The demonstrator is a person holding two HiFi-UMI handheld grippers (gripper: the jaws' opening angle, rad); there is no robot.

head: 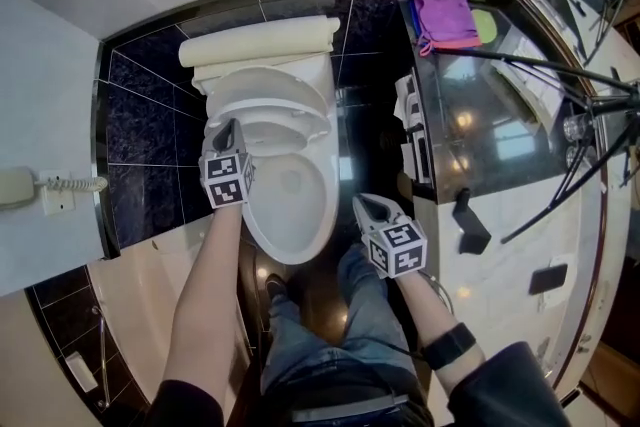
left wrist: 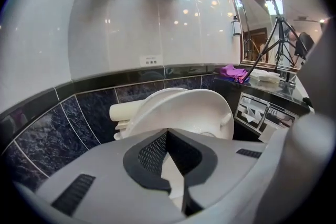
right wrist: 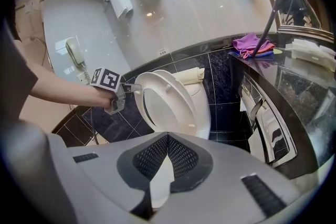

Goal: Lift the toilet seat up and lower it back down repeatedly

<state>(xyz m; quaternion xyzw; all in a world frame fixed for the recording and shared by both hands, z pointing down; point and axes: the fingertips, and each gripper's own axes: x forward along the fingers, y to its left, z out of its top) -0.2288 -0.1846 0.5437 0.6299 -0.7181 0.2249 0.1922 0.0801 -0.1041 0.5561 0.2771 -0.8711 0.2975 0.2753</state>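
A glossy dark counter [head: 500,135] stands close along the toilet's [head: 290,205] right side, carrying a purple cloth [head: 445,15] with tripod legs [head: 560,75] crossing over it, and a cream roll [head: 260,40] lies on the cistern. The toilet seat [right wrist: 181,97] stands tilted, half raised over the bowl. The left gripper [head: 228,133], jaws clenched together, has its tip at the seat's left rim, while the right gripper [head: 365,207], also clenched and empty, hangs between bowl and counter.
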